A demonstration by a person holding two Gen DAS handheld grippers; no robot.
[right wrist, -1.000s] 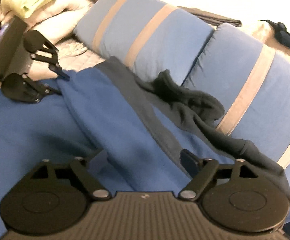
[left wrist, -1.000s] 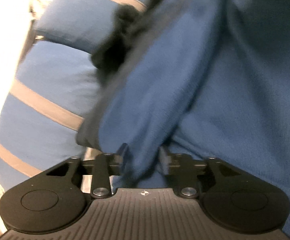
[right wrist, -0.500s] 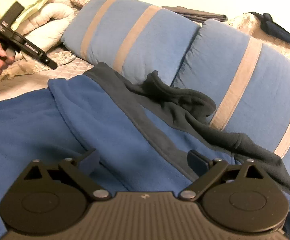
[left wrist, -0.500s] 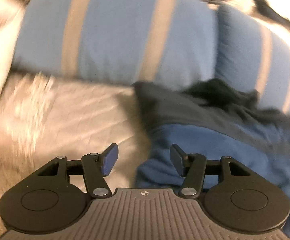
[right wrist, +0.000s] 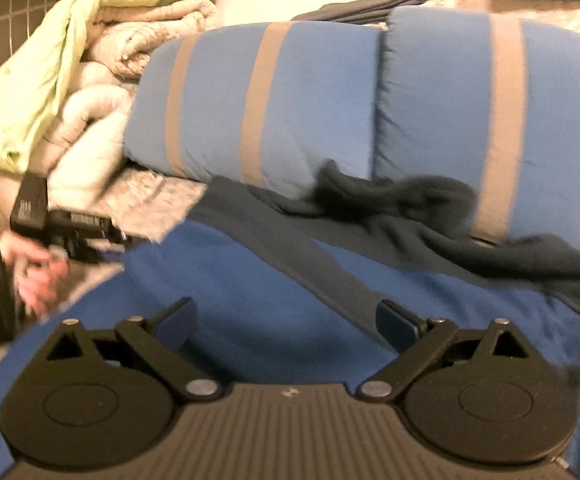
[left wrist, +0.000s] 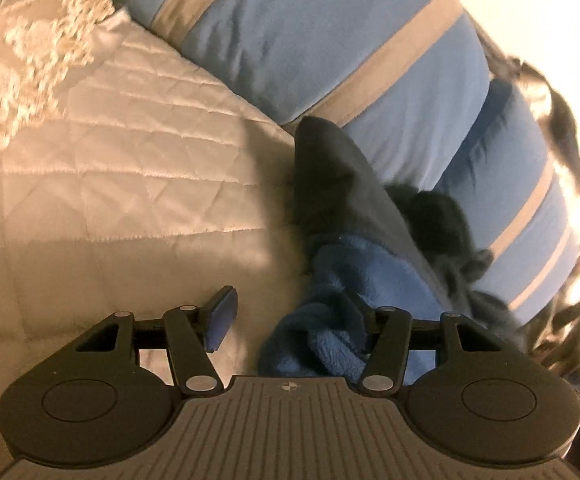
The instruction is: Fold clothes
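**Both grippers apart over a blue fleece on the bed**

In the left wrist view the left gripper [left wrist: 286, 314] stands about half open. A bunched corner of the blue fleece garment [left wrist: 330, 312] pushes in between its fingers from the 3 o'clock side and lies against the right-hand finger; the left-hand finger [left wrist: 220, 318] is clear of it, over the quilted cream bedspread [left wrist: 122, 168]. The pads do not pinch the cloth. The garment's dark grey band [left wrist: 342, 184] runs up toward 12 o'clock, its tip touching the blue striped pillow [left wrist: 330, 40].

In the right wrist view the right gripper [right wrist: 286, 326] is spread wide, nothing gripped; it hovers above the fleece [right wrist: 250, 292], which fills the lower half of the view. The grey band [right wrist: 290, 248] crosses it from 11 o'clock toward 5 o'clock, and a darker rumpled part [right wrist: 430, 208] lies against two striped pillows [right wrist: 310, 100] at 12 o'clock. At 9 o'clock a hand [right wrist: 36, 276] holds the other gripper's handle, blurred, at the garment's edge. At 10 o'clock, folded bedding with a pale green sheet [right wrist: 42, 72] is piled beside the pillows.
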